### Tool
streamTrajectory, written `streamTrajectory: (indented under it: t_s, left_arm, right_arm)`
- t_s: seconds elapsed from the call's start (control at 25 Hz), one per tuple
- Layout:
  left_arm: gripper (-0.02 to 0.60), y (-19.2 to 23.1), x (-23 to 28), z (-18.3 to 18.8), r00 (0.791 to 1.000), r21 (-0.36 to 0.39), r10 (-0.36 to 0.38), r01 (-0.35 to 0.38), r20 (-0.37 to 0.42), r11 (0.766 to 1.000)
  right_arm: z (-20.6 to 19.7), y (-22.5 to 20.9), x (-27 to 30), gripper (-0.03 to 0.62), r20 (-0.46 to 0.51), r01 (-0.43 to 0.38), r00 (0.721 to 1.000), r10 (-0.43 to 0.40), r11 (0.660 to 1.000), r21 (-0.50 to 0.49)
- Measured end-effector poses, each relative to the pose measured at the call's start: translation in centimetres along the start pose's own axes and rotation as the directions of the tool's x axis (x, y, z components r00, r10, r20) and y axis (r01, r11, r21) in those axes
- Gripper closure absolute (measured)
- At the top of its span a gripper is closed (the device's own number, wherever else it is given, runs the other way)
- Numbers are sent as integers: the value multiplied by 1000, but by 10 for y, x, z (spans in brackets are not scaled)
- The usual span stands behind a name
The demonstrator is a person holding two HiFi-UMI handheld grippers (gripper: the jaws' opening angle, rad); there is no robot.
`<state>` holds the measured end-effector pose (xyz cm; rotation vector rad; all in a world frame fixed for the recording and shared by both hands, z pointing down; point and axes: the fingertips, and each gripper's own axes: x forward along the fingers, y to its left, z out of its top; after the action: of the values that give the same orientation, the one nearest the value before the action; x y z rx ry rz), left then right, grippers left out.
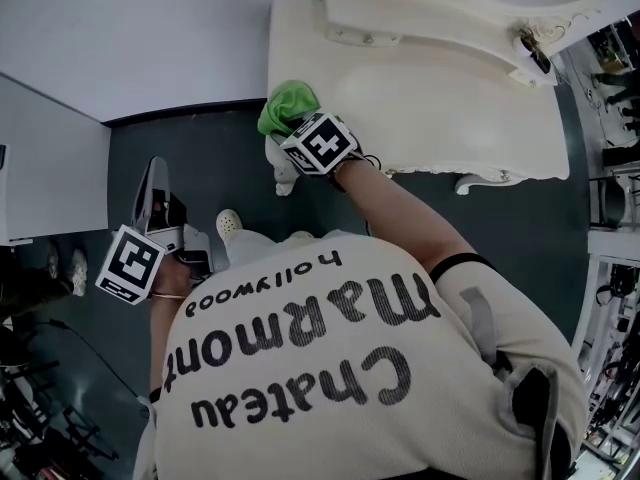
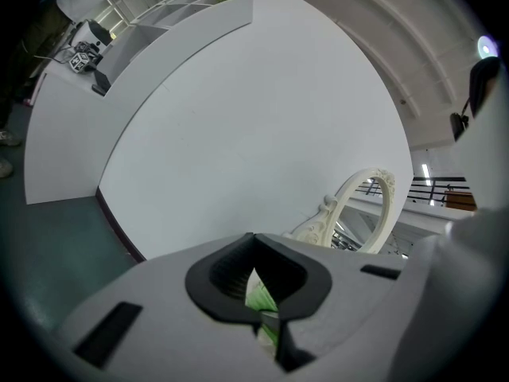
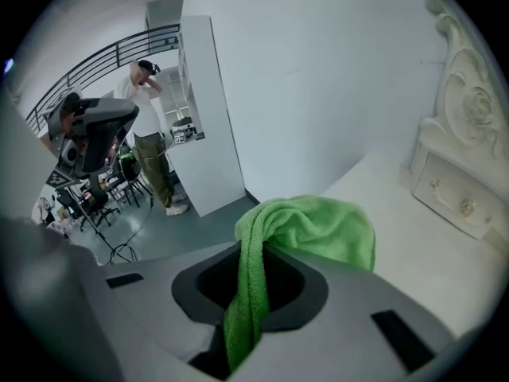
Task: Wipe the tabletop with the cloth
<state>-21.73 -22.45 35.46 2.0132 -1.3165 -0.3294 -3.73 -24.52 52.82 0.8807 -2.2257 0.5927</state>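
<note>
A green cloth lies bunched at the front left corner of the cream tabletop. My right gripper is shut on it at that corner. In the right gripper view the cloth spills out from between the jaws of the right gripper onto the tabletop. My left gripper hangs off the table, low at the left over the dark floor, jaws shut and empty. In its own view the left gripper points toward the table; a sliver of green shows through the gap.
An ornate cream mirror frame with small drawers stands at the table's back. A white partition is at the left, shelving at the right. A person stands by chairs and cables in the distance.
</note>
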Motion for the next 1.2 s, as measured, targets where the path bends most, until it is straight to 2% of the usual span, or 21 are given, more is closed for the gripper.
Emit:
streamTrajectory:
  t_s: [0.36, 1.2]
  left_arm:
    - [574, -9, -2, -9, 1000, -11, -2, 2, 15, 1000]
    - [574, -53, -2, -41, 999, 10, -39, 39, -21, 999]
  right_arm:
    - [-15, -19, -18, 533, 14, 59, 998, -59, 998, 34]
    - [-59, -60, -73, 533, 43, 165, 984, -170, 981, 100]
